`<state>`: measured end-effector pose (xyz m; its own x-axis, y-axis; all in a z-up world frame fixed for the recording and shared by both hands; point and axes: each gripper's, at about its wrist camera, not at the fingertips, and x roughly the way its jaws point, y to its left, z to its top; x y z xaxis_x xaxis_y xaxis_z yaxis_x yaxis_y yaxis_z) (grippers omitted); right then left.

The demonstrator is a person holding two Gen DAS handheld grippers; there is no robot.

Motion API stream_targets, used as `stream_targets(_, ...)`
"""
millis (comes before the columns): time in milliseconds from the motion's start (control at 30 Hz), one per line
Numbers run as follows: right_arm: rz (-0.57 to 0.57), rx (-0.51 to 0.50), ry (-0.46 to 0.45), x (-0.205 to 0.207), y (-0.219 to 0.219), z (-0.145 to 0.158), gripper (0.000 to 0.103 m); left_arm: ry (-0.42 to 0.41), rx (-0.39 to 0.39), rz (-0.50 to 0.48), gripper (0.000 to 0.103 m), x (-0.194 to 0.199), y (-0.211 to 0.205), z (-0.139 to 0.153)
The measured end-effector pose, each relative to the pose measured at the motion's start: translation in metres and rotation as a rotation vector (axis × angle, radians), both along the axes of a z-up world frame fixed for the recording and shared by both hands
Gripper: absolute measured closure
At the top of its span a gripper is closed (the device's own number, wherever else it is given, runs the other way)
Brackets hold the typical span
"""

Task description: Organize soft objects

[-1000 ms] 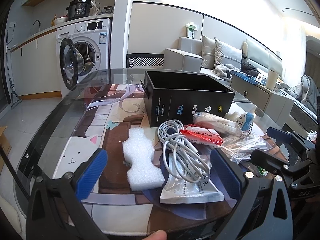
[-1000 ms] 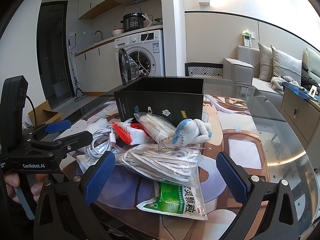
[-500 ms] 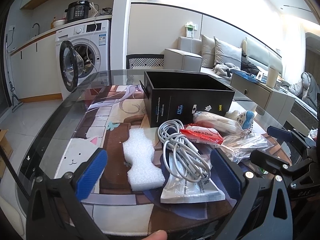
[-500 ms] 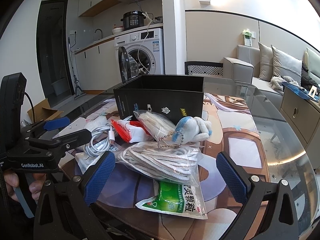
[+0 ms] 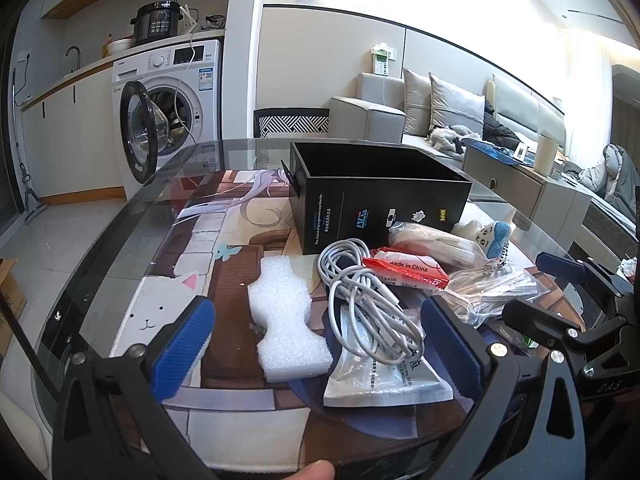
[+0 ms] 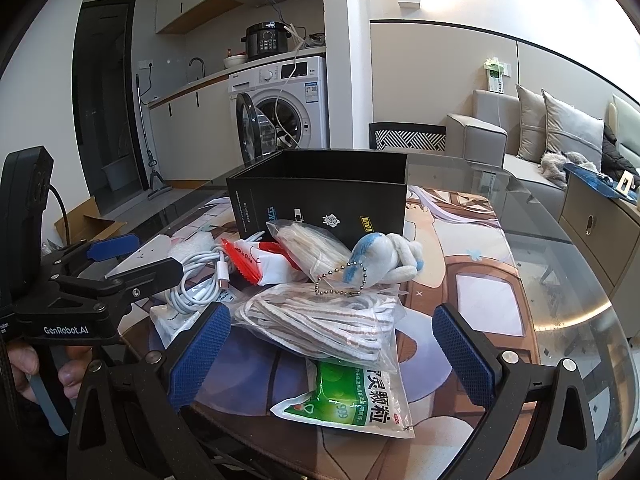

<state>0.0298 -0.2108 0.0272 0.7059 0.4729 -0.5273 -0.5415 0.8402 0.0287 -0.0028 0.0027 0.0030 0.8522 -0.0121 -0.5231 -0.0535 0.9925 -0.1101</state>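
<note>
An open black box (image 5: 380,204) (image 6: 320,200) stands on the glass table. In front of it lie a white foam piece (image 5: 286,322), a coiled white cable (image 5: 368,300) (image 6: 196,276), a red-and-white packet (image 5: 404,272) (image 6: 256,260), a clear bag of beige cloth (image 6: 312,252), a blue-and-white plush keychain (image 6: 384,258), a bag of striped cord (image 6: 320,320), a green sachet (image 6: 352,396) and a white sachet (image 5: 384,376). My left gripper (image 5: 316,348) is open and empty, near the foam and cable. My right gripper (image 6: 332,356) is open and empty, near the cord bag.
The table (image 5: 132,248) has a rounded glass edge over a cartoon mat. A washing machine (image 5: 168,108) with its door open stands behind at the left. A chair back (image 5: 292,122) and a sofa (image 5: 440,112) are beyond the table.
Both grippers have crept slightly closer to the pile. Nothing was gripped or moved.
</note>
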Motion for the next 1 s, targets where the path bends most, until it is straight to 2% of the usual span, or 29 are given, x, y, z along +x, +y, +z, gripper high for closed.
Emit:
stream_targets(833, -0.008, -0.006, -0.016, -0.003, -0.003, 0.0013, 0.0, 0.0, 0.0, 0.001, 0.0, 0.0007, 0.0001, 0.0003)
stream_targets(1000, -0.021, -0.031, 0.008, 0.0009, -0.0035, -0.0039, 0.0, 0.002, -0.002, 0.002, 0.0, 0.0008, 0.0013, 0.0003)
